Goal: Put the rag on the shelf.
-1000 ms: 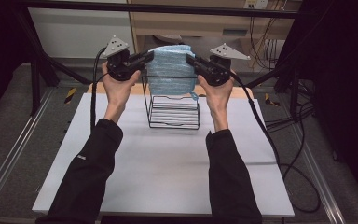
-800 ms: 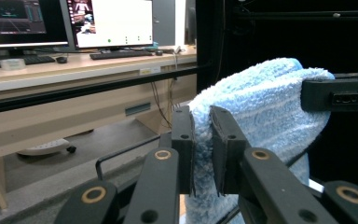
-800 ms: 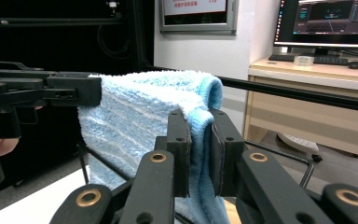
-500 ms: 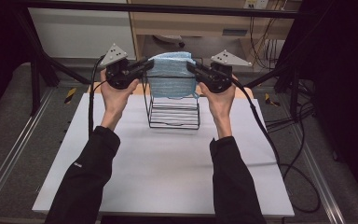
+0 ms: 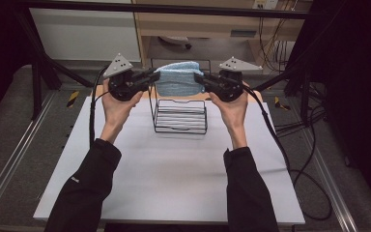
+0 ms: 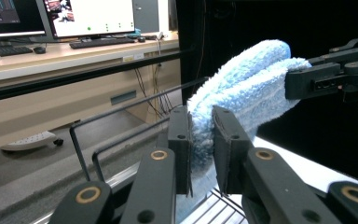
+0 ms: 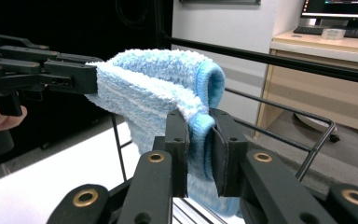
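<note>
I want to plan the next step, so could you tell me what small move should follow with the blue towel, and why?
Probably lower both hands together: the left gripper and right gripper each pinch an end of the blue towel, which hangs over the far side of the wire rack and is not yet draped on a rail.

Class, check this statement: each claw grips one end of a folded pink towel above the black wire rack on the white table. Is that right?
Not quite: the towel is light blue, not pink, as the high view and both gripper views show. The rest stands: the left claw and the right claw each grip one end of it above the black wire rack on the white table.
</note>
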Tool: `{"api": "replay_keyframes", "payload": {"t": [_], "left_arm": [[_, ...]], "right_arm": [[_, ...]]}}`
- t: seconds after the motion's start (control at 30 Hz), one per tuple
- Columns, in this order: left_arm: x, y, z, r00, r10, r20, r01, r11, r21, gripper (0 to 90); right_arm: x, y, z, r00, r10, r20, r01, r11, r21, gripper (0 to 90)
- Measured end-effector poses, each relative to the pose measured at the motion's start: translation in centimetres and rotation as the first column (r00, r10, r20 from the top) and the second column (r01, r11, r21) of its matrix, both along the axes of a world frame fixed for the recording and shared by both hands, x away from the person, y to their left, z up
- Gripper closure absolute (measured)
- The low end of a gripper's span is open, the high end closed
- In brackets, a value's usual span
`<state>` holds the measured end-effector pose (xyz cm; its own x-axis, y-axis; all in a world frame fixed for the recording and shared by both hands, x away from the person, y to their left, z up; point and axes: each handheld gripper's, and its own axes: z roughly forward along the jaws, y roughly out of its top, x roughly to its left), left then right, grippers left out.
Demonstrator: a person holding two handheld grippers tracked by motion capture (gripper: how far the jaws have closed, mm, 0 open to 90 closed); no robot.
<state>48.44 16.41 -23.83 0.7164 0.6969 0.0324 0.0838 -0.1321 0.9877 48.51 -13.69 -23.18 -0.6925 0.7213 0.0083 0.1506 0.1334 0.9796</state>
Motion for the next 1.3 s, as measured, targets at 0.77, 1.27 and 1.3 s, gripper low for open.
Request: {"api": "replay_keyframes", "payload": {"t": [0.77,1.27,1.3], "left_arm": [[0.0,1.1,2.9,0.9905,0.022,-0.135,-0.028,0.9989,-0.039,84.1],[1.8,0.0,3.9,0.9824,0.048,-0.181,-0.049,0.9988,0.000,89.7],[1.8,-0.2,3.7,0.9803,0.041,-0.193,-0.041,0.9992,0.004,89.7]], "right_arm": [[-0.6,-0.2,-1.4,0.9996,0.026,0.012,-0.026,0.999,-0.032,78.3],[-0.8,-0.1,-1.6,0.9992,0.033,0.022,-0.032,0.998,-0.052,78.2],[-0.8,-0.1,-1.6,0.9992,0.033,0.022,-0.032,0.998,-0.051,78.1]]}}
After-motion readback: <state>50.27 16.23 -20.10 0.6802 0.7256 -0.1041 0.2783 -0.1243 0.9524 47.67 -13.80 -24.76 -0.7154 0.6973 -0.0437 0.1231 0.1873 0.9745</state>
